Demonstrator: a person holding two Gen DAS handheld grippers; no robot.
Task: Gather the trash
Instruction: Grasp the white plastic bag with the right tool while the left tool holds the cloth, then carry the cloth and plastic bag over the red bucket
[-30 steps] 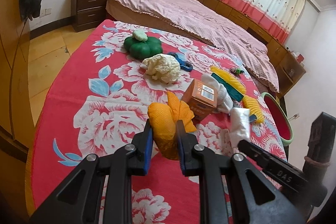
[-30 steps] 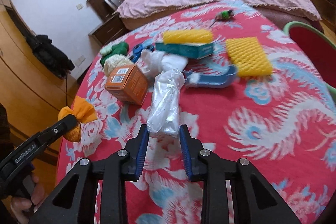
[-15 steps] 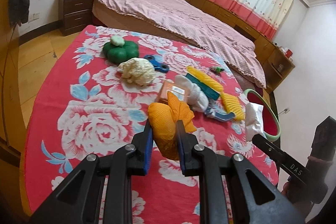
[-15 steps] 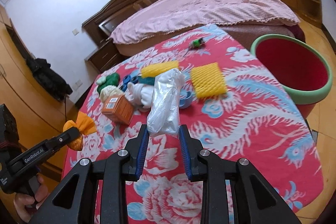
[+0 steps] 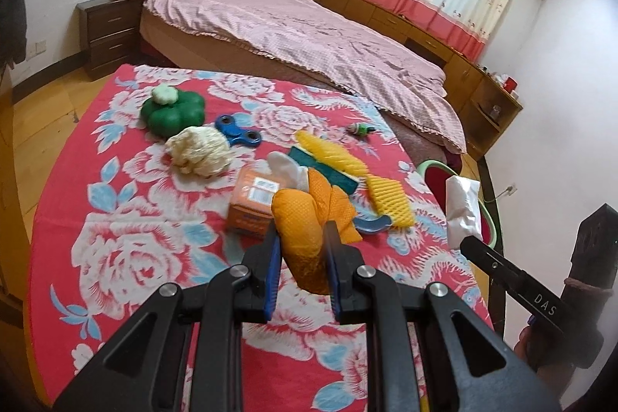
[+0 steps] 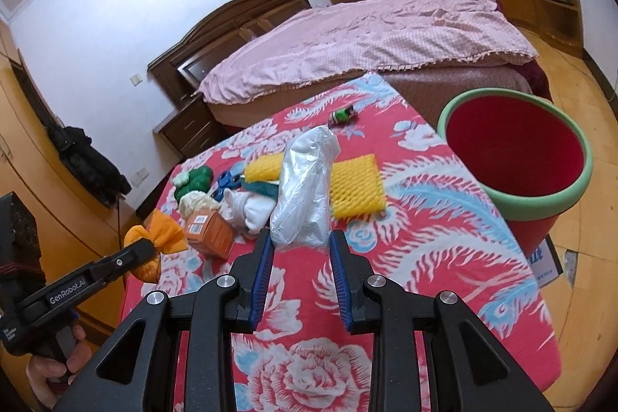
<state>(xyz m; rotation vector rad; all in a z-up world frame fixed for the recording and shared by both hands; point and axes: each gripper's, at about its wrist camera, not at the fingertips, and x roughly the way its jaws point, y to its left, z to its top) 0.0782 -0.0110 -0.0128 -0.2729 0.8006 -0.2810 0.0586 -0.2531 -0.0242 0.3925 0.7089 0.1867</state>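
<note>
A: While both pieces hang above the desk (image 6: 444, 257), where's the bin?
B: Off the desk's far right corner. The right gripper (image 6: 301, 246), fingers clamped on the plastic bag (image 6: 305, 195), is nearer the red bin (image 6: 517, 157).
A: And the left gripper (image 5: 300, 242)?
B: Pinching the orange net (image 5: 305, 219), farther away.

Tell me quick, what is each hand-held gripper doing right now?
Left hand-held gripper: closed on an orange net.
Right hand-held gripper: closed on a clear plastic bag.
</note>
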